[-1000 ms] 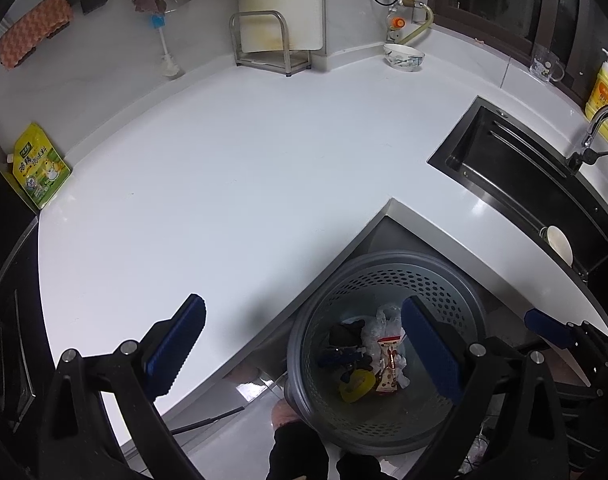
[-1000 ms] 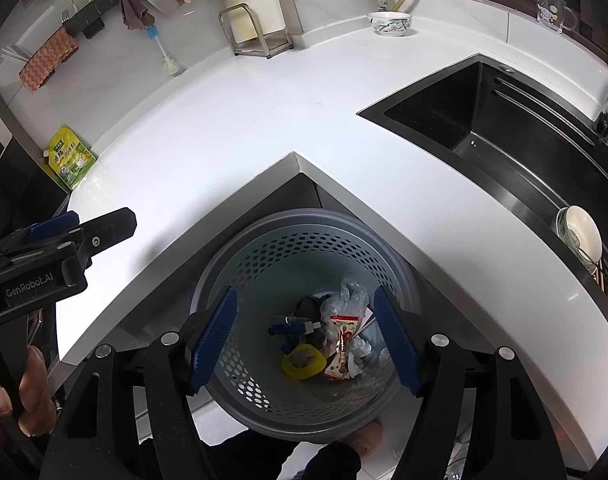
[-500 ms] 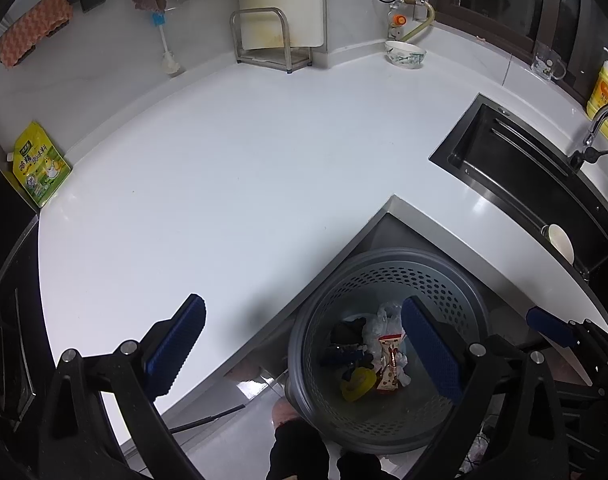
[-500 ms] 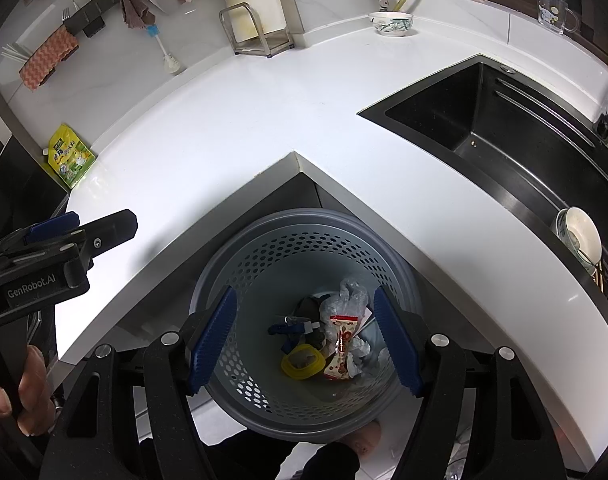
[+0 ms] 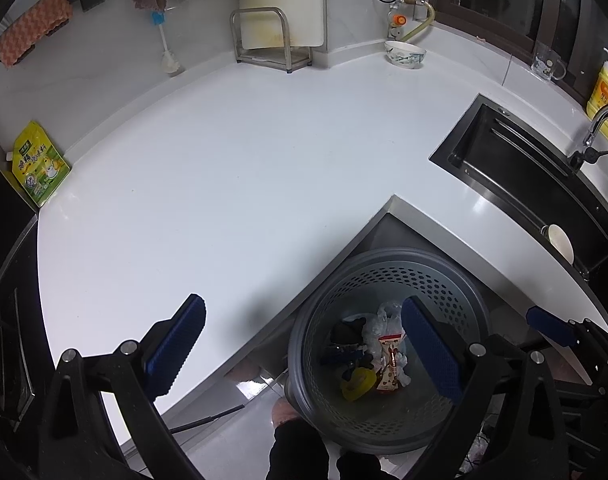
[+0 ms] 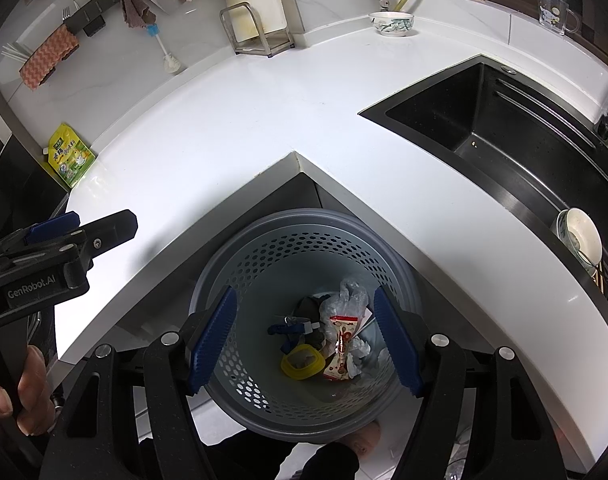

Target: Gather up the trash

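Observation:
A grey perforated trash basket [image 6: 259, 256] stands on the floor in the inner corner of the white counter; it also shows in the left wrist view [image 5: 436, 276]. Inside lie a red-and-white snack wrapper [image 6: 340, 348], a yellow ring [image 6: 301, 364], crumpled clear plastic [image 6: 346, 296] and dark bits. My right gripper [image 6: 304, 344] is open and empty above the basket. My left gripper [image 5: 304, 348] is open and empty, over the counter edge beside the basket. The left gripper also shows at the left of the right wrist view [image 6: 63, 240].
The white L-shaped counter [image 5: 223, 168] carries a yellow-green pouch [image 5: 39, 164] at the left wall, a metal rack [image 5: 263, 40] and a bowl [image 5: 404, 52] at the back. A black sink [image 6: 504, 136] with a bowl [image 6: 580, 236] lies on the right. A soap bottle [image 5: 604, 92] stands by the faucet.
Nothing has visibly changed apart from a very slight drift of the views; both grippers stay open and empty.

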`<act>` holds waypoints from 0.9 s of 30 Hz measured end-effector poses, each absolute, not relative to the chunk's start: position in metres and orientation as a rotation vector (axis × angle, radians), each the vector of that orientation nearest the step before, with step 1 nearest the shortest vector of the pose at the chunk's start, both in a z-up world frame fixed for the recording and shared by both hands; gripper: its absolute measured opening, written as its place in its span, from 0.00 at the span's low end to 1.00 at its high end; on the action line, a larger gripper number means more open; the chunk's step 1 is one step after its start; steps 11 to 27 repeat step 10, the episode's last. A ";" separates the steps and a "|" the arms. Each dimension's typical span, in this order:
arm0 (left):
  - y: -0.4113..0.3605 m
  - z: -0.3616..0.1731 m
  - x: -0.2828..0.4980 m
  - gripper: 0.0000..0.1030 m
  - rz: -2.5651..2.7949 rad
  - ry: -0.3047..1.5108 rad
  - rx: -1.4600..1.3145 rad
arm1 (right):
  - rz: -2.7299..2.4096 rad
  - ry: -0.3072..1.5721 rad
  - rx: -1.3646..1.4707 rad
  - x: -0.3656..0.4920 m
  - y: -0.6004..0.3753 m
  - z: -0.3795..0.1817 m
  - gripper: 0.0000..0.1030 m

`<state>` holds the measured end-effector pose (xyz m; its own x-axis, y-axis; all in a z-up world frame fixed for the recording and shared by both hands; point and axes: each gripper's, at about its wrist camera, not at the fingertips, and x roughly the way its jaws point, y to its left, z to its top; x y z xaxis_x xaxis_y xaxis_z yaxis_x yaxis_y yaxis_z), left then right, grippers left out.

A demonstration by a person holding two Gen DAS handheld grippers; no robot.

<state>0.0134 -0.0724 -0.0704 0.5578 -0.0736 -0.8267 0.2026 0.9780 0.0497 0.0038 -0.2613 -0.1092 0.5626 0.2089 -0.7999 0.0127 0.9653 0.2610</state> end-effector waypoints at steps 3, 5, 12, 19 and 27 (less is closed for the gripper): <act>-0.072 -0.071 0.014 0.94 -0.158 0.967 0.147 | 0.116 0.969 0.249 0.004 -0.261 -0.108 0.66; -0.072 -0.071 0.015 0.94 -0.154 0.969 0.146 | 0.117 0.969 0.249 0.004 -0.261 -0.108 0.66; -0.071 -0.072 0.017 0.94 -0.151 0.974 0.143 | 0.119 0.968 0.244 0.006 -0.263 -0.108 0.66; -0.071 -0.072 0.017 0.94 -0.151 0.974 0.143 | 0.119 0.968 0.244 0.006 -0.263 -0.108 0.66; -0.071 -0.072 0.017 0.94 -0.151 0.974 0.143 | 0.119 0.968 0.244 0.006 -0.263 -0.108 0.66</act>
